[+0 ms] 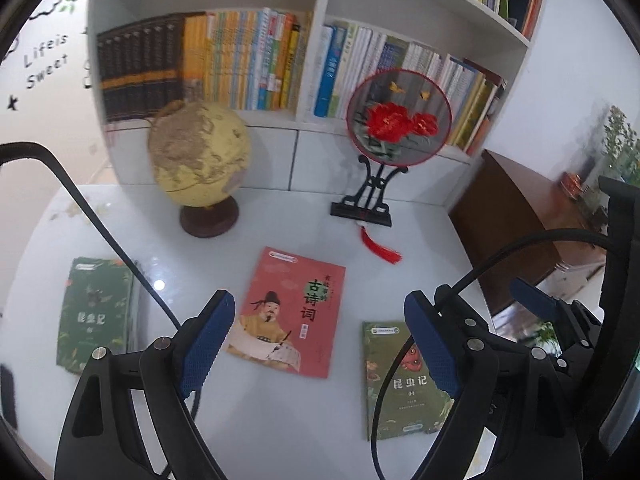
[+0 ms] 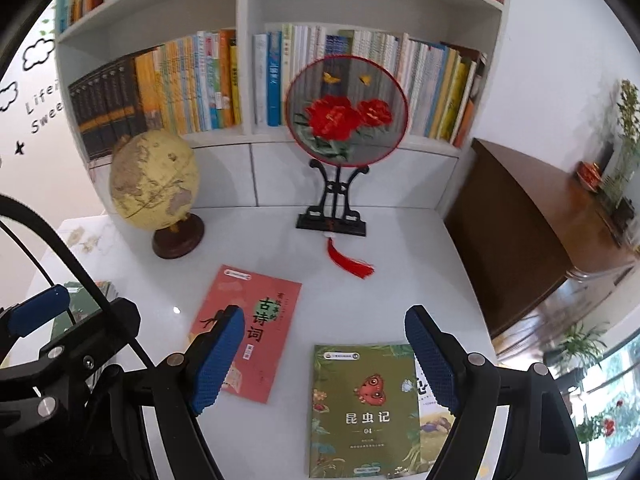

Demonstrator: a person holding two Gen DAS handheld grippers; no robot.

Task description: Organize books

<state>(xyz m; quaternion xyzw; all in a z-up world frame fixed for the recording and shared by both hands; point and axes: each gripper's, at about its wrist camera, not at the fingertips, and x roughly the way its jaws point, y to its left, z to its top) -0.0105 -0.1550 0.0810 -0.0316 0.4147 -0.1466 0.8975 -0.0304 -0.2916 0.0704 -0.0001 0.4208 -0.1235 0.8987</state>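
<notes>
The thin red paperback with a poet on its cover (image 1: pixel 291 314) lies flat mid-bench, a green insect-themed paperback (image 2: pixel 364 412) to its right, overlapping another book, and a green stack (image 1: pixel 96 316) to its left. They look scattered for gathering. The left tool (image 1: pixel 320 340) and right tool (image 2: pixel 326 360) hang above, jaws wide and empty. Behind stand a yellow globe (image 1: pixel 200 156) and a round embroidered fan (image 1: pixel 398 120) before the white bookshelf (image 1: pixel 312 32).

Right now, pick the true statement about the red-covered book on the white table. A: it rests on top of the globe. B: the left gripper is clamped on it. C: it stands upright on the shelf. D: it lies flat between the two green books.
D: the red book lies flat on the table, with one green book to its left and another green book to its right.
</notes>
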